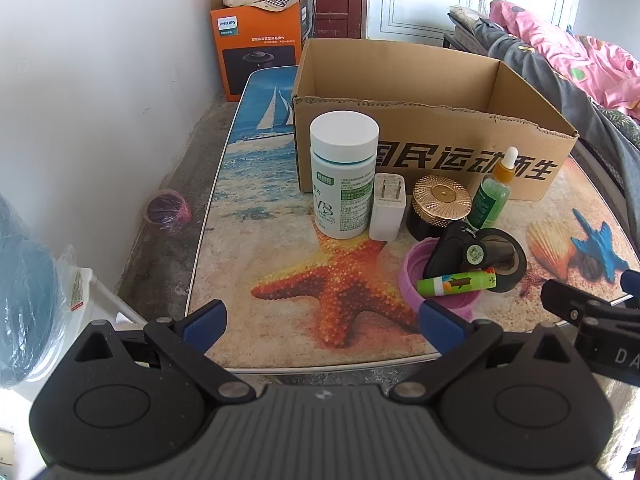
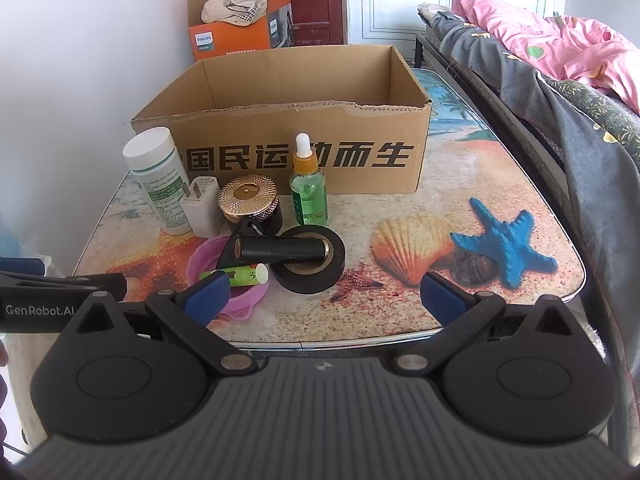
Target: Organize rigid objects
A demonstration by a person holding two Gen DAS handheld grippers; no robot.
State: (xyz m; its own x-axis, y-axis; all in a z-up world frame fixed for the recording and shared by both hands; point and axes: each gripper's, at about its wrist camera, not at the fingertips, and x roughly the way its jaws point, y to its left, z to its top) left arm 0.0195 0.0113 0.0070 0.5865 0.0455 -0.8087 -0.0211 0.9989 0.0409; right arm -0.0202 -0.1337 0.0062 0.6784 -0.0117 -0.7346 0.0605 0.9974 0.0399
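Observation:
An open cardboard box stands at the back of the table. In front of it are a white pill bottle, a white charger, a gold-lidded jar and a green dropper bottle. Nearer lie a purple funnel, a black tube, a black tape roll and a green lip balm. My left gripper and right gripper are open, holding nothing, near the front edge.
The table carries a beach print with starfish and shell. An orange carton with clothes stands behind. A bed with pink and grey bedding runs along the right. White wall and a plastic bag lie left.

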